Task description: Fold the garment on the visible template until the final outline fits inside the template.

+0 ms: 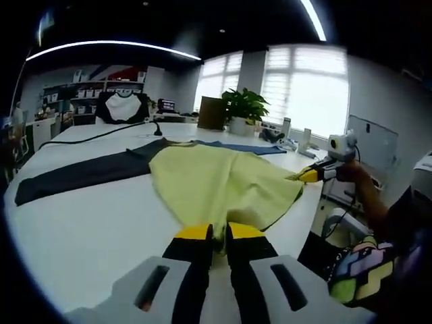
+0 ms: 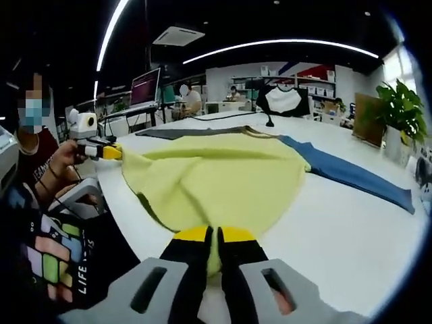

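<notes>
Both grippers, left gripper (image 1: 218, 237) and right gripper (image 2: 214, 239), pinch the yellow-green garment (image 1: 223, 177) at six o'clock, folded over a dark-and-blue garment (image 2: 351, 172) toward twelve on the white table (image 1: 88, 223); folding looks barely begun, template unidentifiable.

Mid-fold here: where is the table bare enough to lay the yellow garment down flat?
Bare table lies between the left tool and the dark cloth. In the right gripper view, another bare patch runs from the yellow garment to the blue cloth. It is crowded along the far edge by the plant.
</notes>
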A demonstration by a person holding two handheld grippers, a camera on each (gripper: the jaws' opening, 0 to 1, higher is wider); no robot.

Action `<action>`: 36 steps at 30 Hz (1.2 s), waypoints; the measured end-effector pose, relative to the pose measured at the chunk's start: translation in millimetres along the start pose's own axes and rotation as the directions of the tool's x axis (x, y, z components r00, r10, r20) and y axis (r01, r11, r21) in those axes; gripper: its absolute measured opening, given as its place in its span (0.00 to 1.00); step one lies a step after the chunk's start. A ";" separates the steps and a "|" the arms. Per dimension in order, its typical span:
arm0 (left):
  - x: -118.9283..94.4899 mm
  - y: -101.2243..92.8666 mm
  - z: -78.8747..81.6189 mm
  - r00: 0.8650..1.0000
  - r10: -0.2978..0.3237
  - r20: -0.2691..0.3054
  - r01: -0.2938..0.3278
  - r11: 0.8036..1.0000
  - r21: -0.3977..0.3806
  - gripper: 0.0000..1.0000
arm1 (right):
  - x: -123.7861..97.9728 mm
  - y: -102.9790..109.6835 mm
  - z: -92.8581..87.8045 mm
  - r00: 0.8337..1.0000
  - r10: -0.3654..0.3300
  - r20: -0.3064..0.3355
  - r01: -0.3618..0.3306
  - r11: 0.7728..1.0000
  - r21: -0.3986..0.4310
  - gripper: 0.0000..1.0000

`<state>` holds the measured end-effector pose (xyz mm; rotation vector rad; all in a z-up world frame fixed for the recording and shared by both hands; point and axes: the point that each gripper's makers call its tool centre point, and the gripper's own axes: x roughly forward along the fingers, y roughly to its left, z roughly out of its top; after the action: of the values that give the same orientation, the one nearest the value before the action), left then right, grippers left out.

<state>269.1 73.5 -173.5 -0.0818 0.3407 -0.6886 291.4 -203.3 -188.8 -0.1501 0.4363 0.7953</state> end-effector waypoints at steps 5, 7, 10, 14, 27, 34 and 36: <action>-1.4 -3.1 -1.0 1.000 -0.011 -0.023 0.011 1.000 0.020 0.08 | -7.5 -8.8 -1.5 1.000 -0.009 0.003 0.009 1.000 0.019 0.02; -1.8 -6.5 -8.7 0.997 -0.036 -0.069 0.039 0.998 0.040 0.08 | -9.2 -9.0 -2.2 1.000 -0.010 0.007 0.010 1.000 0.009 0.02; 0.2 -7.8 -15.7 0.993 -0.045 -0.105 0.050 0.997 0.050 0.08 | -11.1 -10.9 -3.5 1.000 -0.015 0.003 0.015 1.000 -0.007 0.02; -0.8 -9.3 -15.3 0.993 -0.051 -0.107 0.057 0.997 0.055 0.08 | -14.6 -12.5 -5.0 1.000 -0.014 0.000 0.014 1.000 -0.008 0.02; -3.4 -7.4 -14.9 0.992 -0.073 -0.098 0.073 0.997 -0.007 0.07 | -22.0 -16.9 -7.3 1.000 -0.028 -0.010 0.028 1.000 -0.010 0.02; -3.2 -8.2 -16.3 0.991 -0.085 -0.103 0.084 0.996 -0.011 0.10 | -27.5 -19.3 -9.4 0.999 -0.052 -0.018 0.051 0.999 -0.012 0.08; -3.9 -8.1 -16.7 0.991 -0.084 -0.107 0.084 0.996 -0.013 0.11 | -29.7 -18.4 -8.8 0.999 -0.050 -0.010 0.050 0.999 -0.003 0.10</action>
<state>255.8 70.4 -186.6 -0.0679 0.4456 -0.7767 283.5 -238.2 -184.4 -0.1669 0.4399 0.7459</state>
